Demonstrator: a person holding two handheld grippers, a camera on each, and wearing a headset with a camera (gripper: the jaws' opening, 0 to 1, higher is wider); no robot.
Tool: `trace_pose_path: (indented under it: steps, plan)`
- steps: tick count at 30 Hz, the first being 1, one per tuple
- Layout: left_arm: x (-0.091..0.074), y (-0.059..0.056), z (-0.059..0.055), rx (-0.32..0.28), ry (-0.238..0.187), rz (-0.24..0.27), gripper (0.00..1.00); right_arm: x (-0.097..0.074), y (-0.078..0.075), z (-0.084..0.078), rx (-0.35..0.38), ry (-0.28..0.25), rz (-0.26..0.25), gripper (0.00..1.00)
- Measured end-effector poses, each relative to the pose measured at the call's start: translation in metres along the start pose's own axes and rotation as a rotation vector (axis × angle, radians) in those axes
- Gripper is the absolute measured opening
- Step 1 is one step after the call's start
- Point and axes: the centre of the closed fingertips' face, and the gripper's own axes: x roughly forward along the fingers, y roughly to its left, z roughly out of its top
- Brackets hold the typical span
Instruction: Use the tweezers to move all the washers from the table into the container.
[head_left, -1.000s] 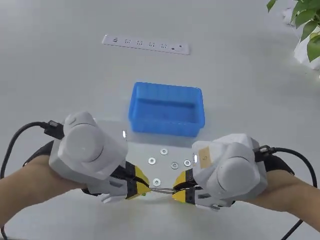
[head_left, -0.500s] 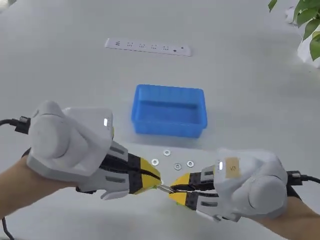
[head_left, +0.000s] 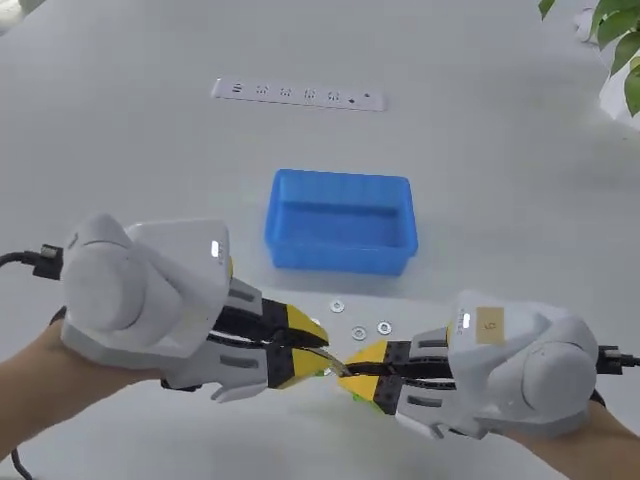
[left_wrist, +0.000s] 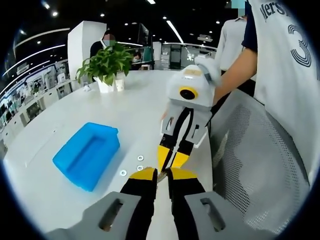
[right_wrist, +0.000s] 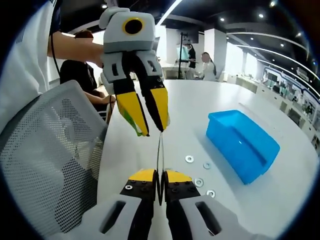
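Thin metal tweezers (right_wrist: 160, 147) stick straight out of my right gripper (right_wrist: 160, 176), which is shut on them. Their far end touches one yellow fingertip of my left gripper (right_wrist: 153, 129), whose jaws stand slightly apart. In the head view the left gripper (head_left: 318, 360) and the right gripper (head_left: 356, 372) meet tip to tip above the table, in front of the blue container (head_left: 341, 221). Several washers (head_left: 359, 332) lie on the table between the grippers and the container. The left gripper view has its own gripper (left_wrist: 163, 175) facing the right gripper (left_wrist: 170, 158), with washers (left_wrist: 140, 168) and the container (left_wrist: 86, 153) to the left.
A white power strip (head_left: 298, 95) lies beyond the container. A potted plant (head_left: 622, 40) stands at the table's far right corner. A grey mesh chair (left_wrist: 250, 150) is behind the table's near edge, and people stand around the room.
Both grippers have lifted toward the camera and stayed tip to tip. The left gripper has rolled, and its jaws now look apart. The tweezers stay in the right gripper.
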Motion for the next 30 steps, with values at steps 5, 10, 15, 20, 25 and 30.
trace_pose_path:
  steps: [5,10,15,20,25,30]
  plan:
    - [-0.006,0.016,-0.006,-0.014,0.004,0.05,0.17,0.002,0.008,0.001,-0.029,0.007,0.026,0.06]
    - [-0.006,0.006,-0.022,0.007,0.078,-0.023,0.17,0.004,0.01,0.0,-0.03,0.009,0.033,0.06]
    - [-0.006,0.001,-0.028,0.022,0.105,-0.045,0.15,0.003,0.007,0.003,-0.019,-0.002,0.027,0.06]
    - [-0.006,0.001,-0.024,0.027,0.089,-0.05,0.1,0.003,0.007,0.002,-0.025,0.001,0.03,0.06]
    - [-0.007,-0.006,-0.023,0.026,0.089,-0.097,0.07,0.002,0.008,0.001,-0.032,0.003,0.033,0.06]
    - [-0.009,-0.011,-0.019,0.043,0.086,-0.118,0.06,0.002,0.01,0.002,-0.04,0.0,0.04,0.06]
